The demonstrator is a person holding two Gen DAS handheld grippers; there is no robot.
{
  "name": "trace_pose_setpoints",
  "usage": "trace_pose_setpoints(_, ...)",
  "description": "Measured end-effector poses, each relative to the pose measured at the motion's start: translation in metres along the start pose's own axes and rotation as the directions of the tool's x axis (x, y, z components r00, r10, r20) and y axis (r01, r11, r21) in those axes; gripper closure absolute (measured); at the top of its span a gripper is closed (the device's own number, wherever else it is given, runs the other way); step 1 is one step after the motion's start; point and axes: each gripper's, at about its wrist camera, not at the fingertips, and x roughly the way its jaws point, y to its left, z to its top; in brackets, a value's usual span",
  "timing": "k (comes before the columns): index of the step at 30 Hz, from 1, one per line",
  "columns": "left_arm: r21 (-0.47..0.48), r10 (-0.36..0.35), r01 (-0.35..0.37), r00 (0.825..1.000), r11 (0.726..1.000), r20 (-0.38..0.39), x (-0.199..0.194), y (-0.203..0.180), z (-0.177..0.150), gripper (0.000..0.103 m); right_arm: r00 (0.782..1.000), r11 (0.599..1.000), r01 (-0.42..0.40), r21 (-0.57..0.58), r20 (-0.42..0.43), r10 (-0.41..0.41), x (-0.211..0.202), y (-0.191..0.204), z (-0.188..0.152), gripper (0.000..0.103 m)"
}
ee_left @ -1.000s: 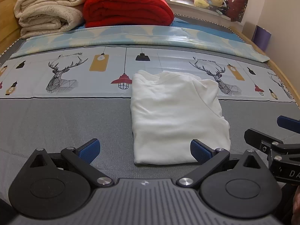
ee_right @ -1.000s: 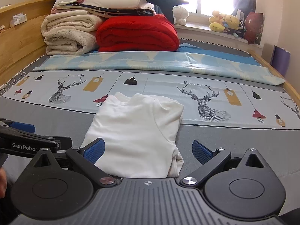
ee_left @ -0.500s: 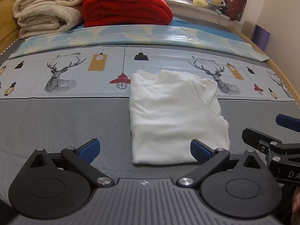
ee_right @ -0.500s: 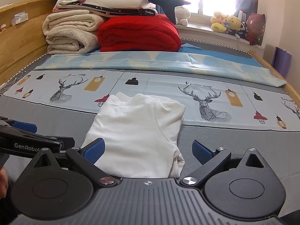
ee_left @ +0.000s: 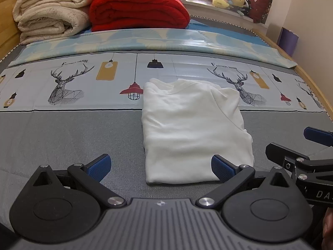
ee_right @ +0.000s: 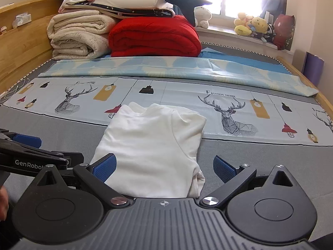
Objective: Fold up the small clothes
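Note:
A white garment (ee_left: pixel 193 129) lies folded into a rough rectangle on the grey bed sheet, its far edge on the printed deer strip. It also shows in the right wrist view (ee_right: pixel 154 150). My left gripper (ee_left: pixel 160 166) is open and empty, just short of the garment's near edge, toward its left corner. My right gripper (ee_right: pixel 164 166) is open and empty, over the garment's near right part. The right gripper's fingers (ee_left: pixel 318 135) show at the right edge of the left wrist view, and the left gripper's fingers (ee_right: pixel 27 140) at the left edge of the right wrist view.
Folded cream blankets (ee_right: pixel 79 35) and a red quilt (ee_right: pixel 154 37) are stacked at the bed's far end, behind a light blue patterned cloth (ee_right: pixel 166 68). A wooden bed frame (ee_right: pixel 22 48) runs along the left. Plush toys (ee_right: pixel 251 26) sit on the windowsill.
Both grippers have drifted very slightly; the garment lies as before and both stay open.

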Motion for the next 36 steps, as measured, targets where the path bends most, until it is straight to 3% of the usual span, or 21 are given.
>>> trace_pose_setpoints(36, 0.023, -0.011, 0.011, 1.0, 1.0, 0.005, 0.0003, -0.0006, -0.0009, 0.001, 1.0, 1.0, -0.001, 0.014, -0.01, 0.002, 0.0017, -0.002, 0.0015, 0.004)
